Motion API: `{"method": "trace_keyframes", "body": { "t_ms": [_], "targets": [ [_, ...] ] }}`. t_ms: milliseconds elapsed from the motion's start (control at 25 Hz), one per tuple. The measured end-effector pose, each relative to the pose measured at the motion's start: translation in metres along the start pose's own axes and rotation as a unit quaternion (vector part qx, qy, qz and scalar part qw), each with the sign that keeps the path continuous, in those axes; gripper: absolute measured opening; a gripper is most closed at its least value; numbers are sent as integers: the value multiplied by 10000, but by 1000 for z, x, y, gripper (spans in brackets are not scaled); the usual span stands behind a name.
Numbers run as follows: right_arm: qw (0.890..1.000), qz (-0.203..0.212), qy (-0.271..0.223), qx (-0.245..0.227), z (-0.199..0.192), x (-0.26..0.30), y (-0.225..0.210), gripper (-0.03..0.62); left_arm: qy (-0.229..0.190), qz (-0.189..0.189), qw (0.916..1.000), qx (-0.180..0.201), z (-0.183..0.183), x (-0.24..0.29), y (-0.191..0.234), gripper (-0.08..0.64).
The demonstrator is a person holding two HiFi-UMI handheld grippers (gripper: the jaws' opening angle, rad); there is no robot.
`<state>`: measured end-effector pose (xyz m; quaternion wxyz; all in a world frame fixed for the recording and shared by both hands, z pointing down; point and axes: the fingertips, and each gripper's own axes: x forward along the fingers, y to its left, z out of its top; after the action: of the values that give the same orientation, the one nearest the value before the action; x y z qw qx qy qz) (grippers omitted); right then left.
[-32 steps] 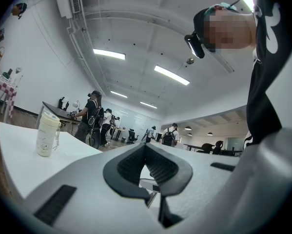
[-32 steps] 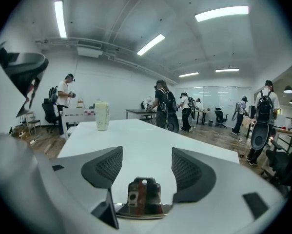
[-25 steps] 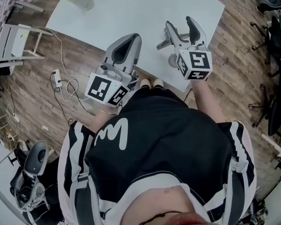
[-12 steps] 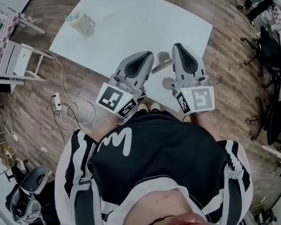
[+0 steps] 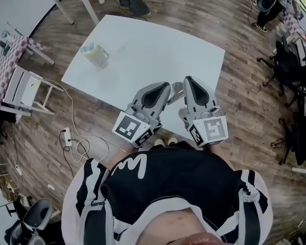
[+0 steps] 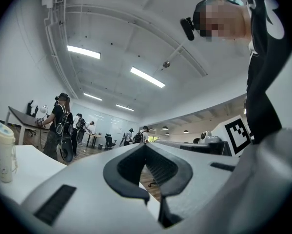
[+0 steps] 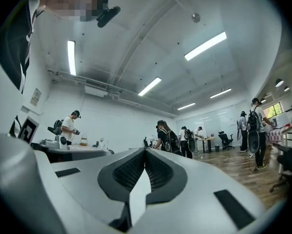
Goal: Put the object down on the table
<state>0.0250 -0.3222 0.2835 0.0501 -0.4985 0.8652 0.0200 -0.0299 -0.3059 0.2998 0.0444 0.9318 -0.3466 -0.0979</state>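
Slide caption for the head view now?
Both shut and empty, left gripper and right gripper hover over white table; lidded cup beyond.

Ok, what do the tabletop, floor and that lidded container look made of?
Tabletop: smooth matt white, no grain, probably laminate.
Floor: brown planks with visible grain, wood or wood-look laminate.
Lidded container: pale cream, likely plastic; too small to be sure.
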Motion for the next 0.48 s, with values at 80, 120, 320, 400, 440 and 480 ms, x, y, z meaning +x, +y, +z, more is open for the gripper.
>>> {"method": "trace_keyframes", "body": {
  "t_ms": [80,120,320,400,440,480],
  "targets": [
    [10000,-56,-49,-9,-3,-7,3,18,18,-34,10000,30,-5,-6,-4,3],
    [9999,-87,-57,-1,-5,-11,3,17,29,-34,10000,21,-8,-9,-6,3],
    [9997,-217,11,138,-17,-27,4,18,161,-84,9998,-114,-22,-17,-16,3],
    [9996,-219,-3,168,-18,-31,7,18,156,-102,9998,-81,-22,-20,-20,3],
    [9996,-209,-17,179,-17,-33,7,18,142,-103,9998,-74,-21,-21,-22,3],
    [9996,-199,-26,176,-17,-35,7,18,125,-100,9998,-77,-21,-22,-24,3]
  ]
}}
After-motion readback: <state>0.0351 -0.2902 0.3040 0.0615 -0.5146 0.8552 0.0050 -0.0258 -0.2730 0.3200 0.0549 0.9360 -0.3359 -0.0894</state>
